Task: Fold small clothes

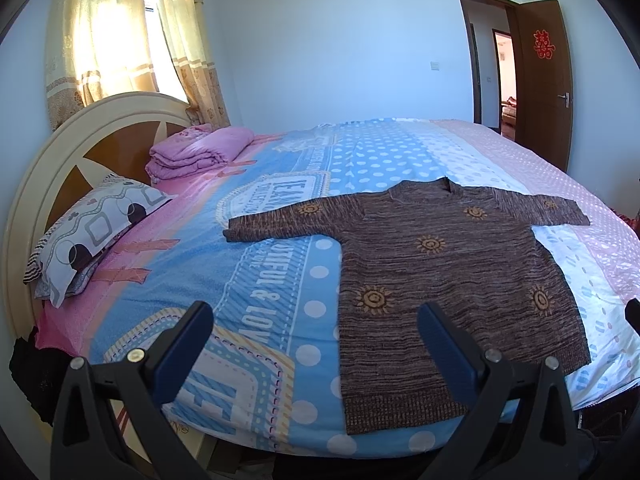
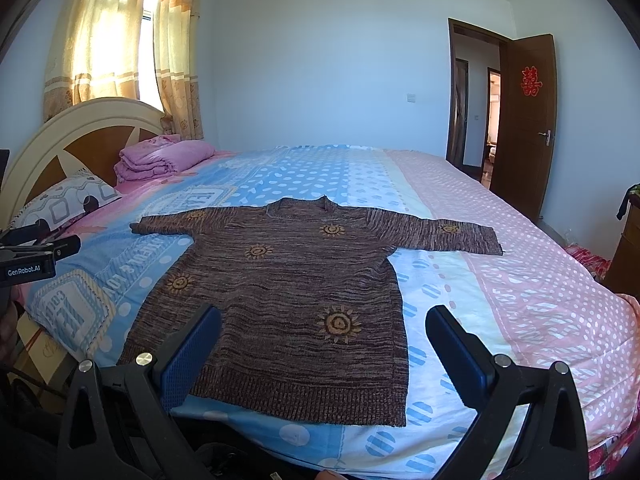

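A small brown knit sweater (image 1: 448, 280) with orange sun motifs lies flat on the bed, both sleeves spread out, hem toward me. It also shows in the right wrist view (image 2: 296, 300). My left gripper (image 1: 316, 316) is open and empty, held above the bed's near edge, left of the sweater's hem. My right gripper (image 2: 324, 320) is open and empty, above the sweater's hem. The left gripper's body (image 2: 32, 256) shows at the left edge of the right wrist view.
The bed (image 1: 256, 320) has a blue, pink and white patterned cover. A patterned pillow (image 1: 88, 232) and a folded pink blanket (image 1: 196, 152) lie by the headboard (image 1: 60, 152). An open brown door (image 1: 544, 80) stands at the right. A curtained window (image 1: 120, 28) is behind.
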Action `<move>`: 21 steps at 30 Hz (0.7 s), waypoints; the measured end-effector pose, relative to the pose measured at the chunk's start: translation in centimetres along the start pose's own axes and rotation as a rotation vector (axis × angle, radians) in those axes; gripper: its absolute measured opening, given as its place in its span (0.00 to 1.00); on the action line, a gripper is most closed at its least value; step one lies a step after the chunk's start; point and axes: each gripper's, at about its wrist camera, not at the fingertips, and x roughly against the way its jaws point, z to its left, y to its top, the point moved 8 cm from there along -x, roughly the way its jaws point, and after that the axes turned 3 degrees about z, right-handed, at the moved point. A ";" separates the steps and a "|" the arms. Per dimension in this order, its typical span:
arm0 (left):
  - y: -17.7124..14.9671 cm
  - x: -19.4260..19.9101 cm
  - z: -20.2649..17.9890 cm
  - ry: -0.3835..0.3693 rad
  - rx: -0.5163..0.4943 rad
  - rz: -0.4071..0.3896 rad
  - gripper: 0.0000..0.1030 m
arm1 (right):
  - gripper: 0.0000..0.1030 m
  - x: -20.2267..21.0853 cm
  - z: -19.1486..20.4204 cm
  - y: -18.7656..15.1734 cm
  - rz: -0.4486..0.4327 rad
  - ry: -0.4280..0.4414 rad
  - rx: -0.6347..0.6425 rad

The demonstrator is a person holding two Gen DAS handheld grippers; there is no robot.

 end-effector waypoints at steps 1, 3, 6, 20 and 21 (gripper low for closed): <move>0.0 0.0 0.0 0.000 -0.001 0.001 1.00 | 0.99 0.0 0.0 0.0 0.001 0.001 0.000; -0.1 -0.1 -0.1 0.000 -0.002 0.002 1.00 | 0.99 0.0 0.0 -0.1 0.002 0.002 0.001; -0.1 -0.1 -0.1 0.001 -0.005 0.003 1.00 | 0.99 -0.1 0.0 -0.2 0.003 0.003 0.002; -0.4 -0.8 -0.4 0.004 -0.013 0.017 1.00 | 0.99 -0.8 0.4 -0.7 0.026 0.024 0.010; -0.5 -0.9 -0.4 0.003 -0.014 0.020 1.00 | 0.99 -1.0 0.4 -0.8 0.031 0.027 0.012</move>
